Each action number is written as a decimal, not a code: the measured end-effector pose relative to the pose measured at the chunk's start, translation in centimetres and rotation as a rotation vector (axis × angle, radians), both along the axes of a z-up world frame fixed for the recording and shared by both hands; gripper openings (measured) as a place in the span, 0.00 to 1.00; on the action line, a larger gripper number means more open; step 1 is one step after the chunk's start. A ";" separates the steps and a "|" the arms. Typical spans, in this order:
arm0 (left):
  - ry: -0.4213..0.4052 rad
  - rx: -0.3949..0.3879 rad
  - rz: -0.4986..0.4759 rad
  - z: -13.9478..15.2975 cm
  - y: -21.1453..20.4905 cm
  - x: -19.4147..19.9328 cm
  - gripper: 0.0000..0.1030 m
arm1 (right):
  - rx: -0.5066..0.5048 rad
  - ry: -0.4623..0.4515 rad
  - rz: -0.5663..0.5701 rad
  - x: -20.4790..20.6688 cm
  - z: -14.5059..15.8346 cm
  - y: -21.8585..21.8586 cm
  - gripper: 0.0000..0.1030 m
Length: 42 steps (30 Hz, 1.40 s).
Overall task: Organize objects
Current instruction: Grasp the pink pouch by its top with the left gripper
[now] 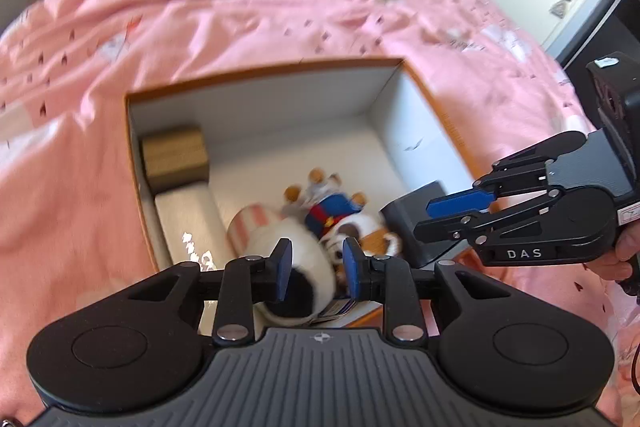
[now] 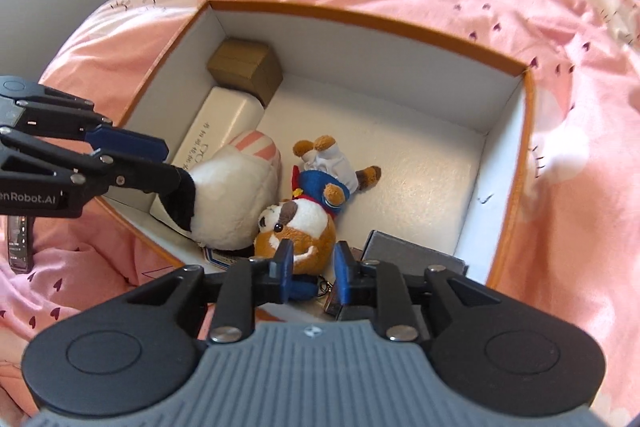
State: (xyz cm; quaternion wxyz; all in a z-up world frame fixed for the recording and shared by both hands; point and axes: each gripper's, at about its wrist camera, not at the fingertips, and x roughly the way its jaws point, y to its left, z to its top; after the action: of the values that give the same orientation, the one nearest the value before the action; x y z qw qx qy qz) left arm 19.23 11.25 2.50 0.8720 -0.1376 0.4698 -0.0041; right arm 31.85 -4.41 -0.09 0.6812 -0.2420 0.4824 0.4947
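Pink bedding [image 1: 280,19] fills the left wrist view, and sunk into it sits an orange-rimmed box [image 1: 260,73]. Left gripper [image 1: 316,269] hangs over it, jaws narrowly parted with nothing pinched; below them lies a white plush [image 1: 292,251] beside a brown plush dog [image 1: 340,215]. Right gripper [image 1: 444,215] shows at the right edge, jaws slightly apart. Over to the right wrist view: right gripper, blue pads a little apart and empty, above the dog's head. A cardboard carton [image 2: 246,67] sits in the box's far corner, a white packet [image 2: 224,123] against it.
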 end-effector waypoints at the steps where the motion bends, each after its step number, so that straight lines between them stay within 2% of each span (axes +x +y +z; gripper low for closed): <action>1: -0.033 0.015 -0.021 0.6 -0.8 -0.3 0.30 | 0.020 -0.020 -0.008 -0.4 0.6 -0.7 0.24; 6: -0.097 0.068 -0.138 1.5 -4.8 -1.6 0.30 | 0.101 -0.057 -0.080 -2.0 2.4 -4.9 0.25; 11: -0.110 0.114 -0.269 -0.2 -9.0 -2.5 0.30 | 0.138 -0.084 -0.195 -3.8 2.2 -9.4 0.25; 15: -0.099 0.186 -0.357 -2.0 -12.2 -2.7 0.33 | 0.145 -0.069 -0.313 -5.4 1.0 -13.2 0.26; 18: -0.097 0.280 -0.440 -3.4 -14.8 -2.8 0.34 | 0.113 -0.090 -0.384 -6.4 -0.4 -15.6 0.27; 24: -0.141 0.437 -0.629 -5.6 -19.2 -3.7 0.46 | 0.067 -0.090 -0.454 -7.6 -3.1 -18.3 0.27; 27: -0.137 0.494 -0.711 -7.0 -21.0 -3.8 0.49 | 0.061 -0.074 -0.468 -7.7 -4.2 -19.0 0.27; 32: -0.158 0.630 -0.802 -9.2 -23.1 -4.2 0.52 | 0.079 -0.084 -0.454 -7.7 -5.1 -19.3 0.40; 37: -0.186 0.804 -0.917 -11.2 -25.0 -5.2 0.60 | 0.075 -0.059 -0.463 -7.1 -5.7 -19.6 0.40; 42: -0.173 0.924 -1.010 -13.1 -26.2 -5.4 0.63 | 0.080 -0.039 -0.468 -6.8 -6.0 -19.8 0.39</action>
State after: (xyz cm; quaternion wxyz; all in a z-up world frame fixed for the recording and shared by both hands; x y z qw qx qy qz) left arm 13.82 -14.93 -10.60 0.7668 0.4849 0.3585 -0.2201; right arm 25.09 -24.24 -6.09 0.7955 -0.1059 0.4920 0.3374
